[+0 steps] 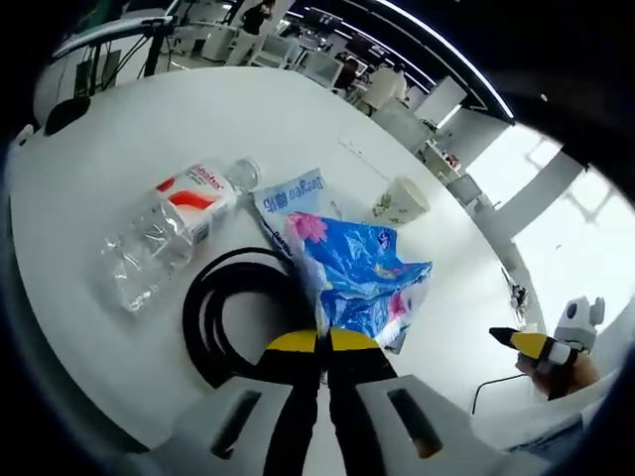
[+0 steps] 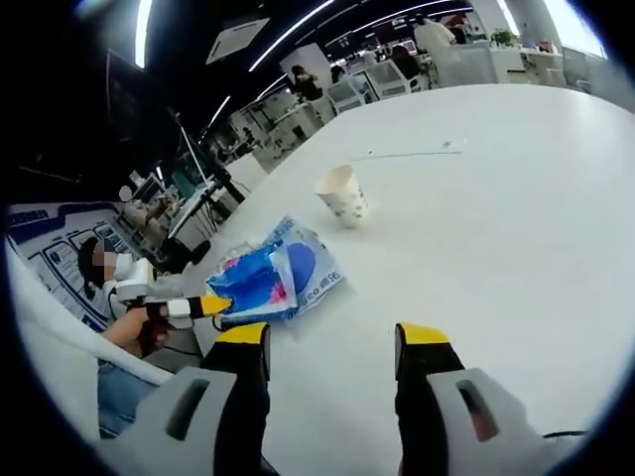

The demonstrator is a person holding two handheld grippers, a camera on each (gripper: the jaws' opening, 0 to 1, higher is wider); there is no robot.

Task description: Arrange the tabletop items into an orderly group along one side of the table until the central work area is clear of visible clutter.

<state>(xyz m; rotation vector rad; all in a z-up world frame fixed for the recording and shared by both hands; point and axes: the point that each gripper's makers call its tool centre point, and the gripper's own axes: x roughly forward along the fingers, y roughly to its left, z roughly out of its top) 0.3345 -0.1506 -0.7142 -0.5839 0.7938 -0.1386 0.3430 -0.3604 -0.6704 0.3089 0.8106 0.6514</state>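
Blue plastic packet [image 1: 352, 273] pinched at near edge by left gripper [image 1: 319, 342], jaws pressed together, apparently on it. Clear bottle [image 1: 174, 233] lies flat beside black cable coil [image 1: 223, 307], cap pointing away toward paper cup [image 1: 400, 201]. Right gripper [image 2: 332, 337] spread, empty, above white table [image 2: 496, 198].

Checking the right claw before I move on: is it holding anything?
No, the right claw stands open above the bare white table, with nothing between its yellow-tipped jaws.

Left claw [image 1: 322, 342] closed, apparently pinching; right claw [image 2: 332, 337] agape.
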